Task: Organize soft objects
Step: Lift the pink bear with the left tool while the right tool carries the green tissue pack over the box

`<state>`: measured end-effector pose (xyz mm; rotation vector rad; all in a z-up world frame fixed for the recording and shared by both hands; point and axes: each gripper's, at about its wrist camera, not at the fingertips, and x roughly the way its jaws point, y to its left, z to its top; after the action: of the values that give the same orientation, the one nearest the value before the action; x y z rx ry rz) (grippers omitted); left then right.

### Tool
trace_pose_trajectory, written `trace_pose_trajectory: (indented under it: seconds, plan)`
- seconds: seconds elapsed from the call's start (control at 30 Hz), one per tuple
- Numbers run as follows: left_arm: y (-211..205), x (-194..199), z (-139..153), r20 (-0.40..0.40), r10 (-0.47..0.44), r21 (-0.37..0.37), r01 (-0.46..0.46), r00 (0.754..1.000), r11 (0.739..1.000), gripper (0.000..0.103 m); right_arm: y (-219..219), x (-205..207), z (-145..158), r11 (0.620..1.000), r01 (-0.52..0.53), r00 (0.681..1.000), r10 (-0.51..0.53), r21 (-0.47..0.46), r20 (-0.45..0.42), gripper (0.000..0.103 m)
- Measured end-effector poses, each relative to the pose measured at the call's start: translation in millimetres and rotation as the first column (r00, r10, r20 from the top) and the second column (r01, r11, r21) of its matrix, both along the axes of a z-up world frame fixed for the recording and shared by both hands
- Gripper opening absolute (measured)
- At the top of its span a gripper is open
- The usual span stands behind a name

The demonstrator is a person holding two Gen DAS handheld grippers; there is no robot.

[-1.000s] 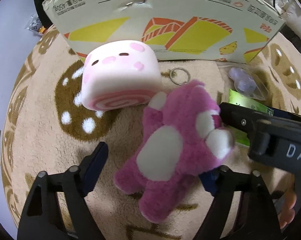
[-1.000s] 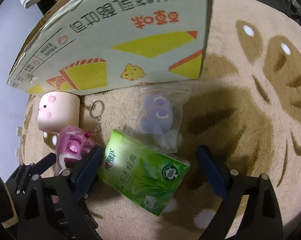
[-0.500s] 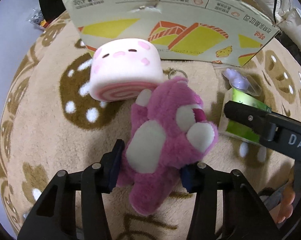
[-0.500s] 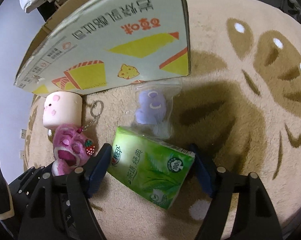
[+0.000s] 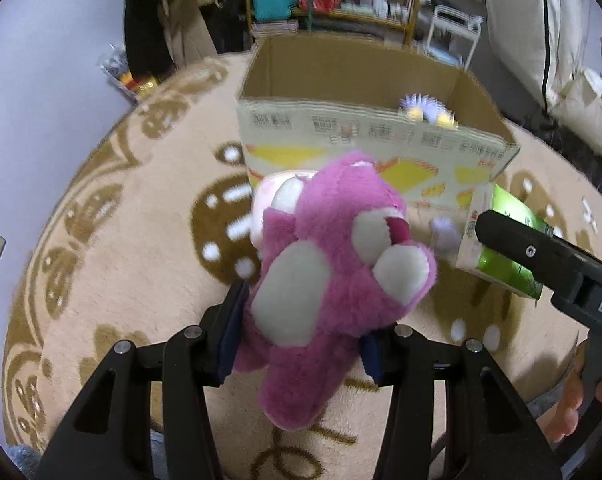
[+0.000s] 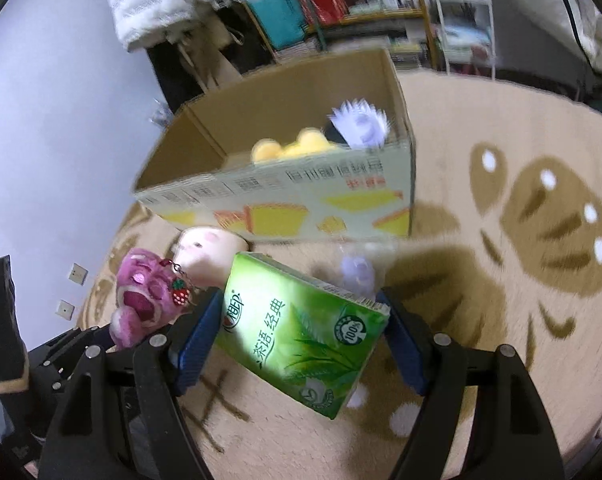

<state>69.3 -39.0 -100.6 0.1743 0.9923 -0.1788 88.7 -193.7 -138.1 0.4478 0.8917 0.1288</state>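
A: Two loads are up. Left tongs (image 5: 301,344) clench the bear (image 5: 333,280), right tongs (image 6: 297,344) clench the tissue pack (image 6: 301,332).
B: Where's the box (image 5: 365,136)?
A: Straight ahead, beyond both, open-topped; the pack hangs nearer its right corner.

Right gripper (image 6: 303,334) clamped on the green tissue pack (image 6: 301,330), lifted clear of the beige patterned rug (image 6: 501,320); open cardboard box (image 6: 293,204) behind the pack, holding a yellow plush (image 6: 289,147) and a white-purple toy (image 6: 359,124); pink plush bear (image 6: 147,294) left of the pack, in the left gripper (image 6: 113,344); pink roll cushion (image 6: 209,254) and bagged purple toy (image 6: 357,272) between pack and box.
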Motion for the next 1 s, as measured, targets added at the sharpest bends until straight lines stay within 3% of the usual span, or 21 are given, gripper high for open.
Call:
trace_pose_trajectory:
  seconds: [0.27,0.47,0.73,1.0]
  plan:
    - [-9.2,-2.6,38.3,0.222,-0.023,-0.003,0.024,0.975,1.0,0.049,-8.0,-17.4,49.2,0.997,0.034,0.967,-0.014,-0.076,0.253,0.081]
    - [-11.6,-9.9,61.0,0.352,-0.024,-0.002,0.026,0.936,1.0,0.049,-13.8,-25.2,74.2,0.993,0.061,0.93,-0.02,-0.099,0.366,0.081]
    - [-8.6,-8.7,82.8,0.452,-0.002,-0.05,0.028,0.892,0.998,0.049,-15.9,-28.4,96.9,0.988,0.084,0.888,-0.014,-0.132,0.46,0.081]
    - [-15.1,2.4,124.7,0.566,-0.046,0.013,0.047,0.823,0.999,0.049,-20.3,-27.8,127.2,0.983,0.114,0.846,-0.019,-0.145,0.532,0.081]
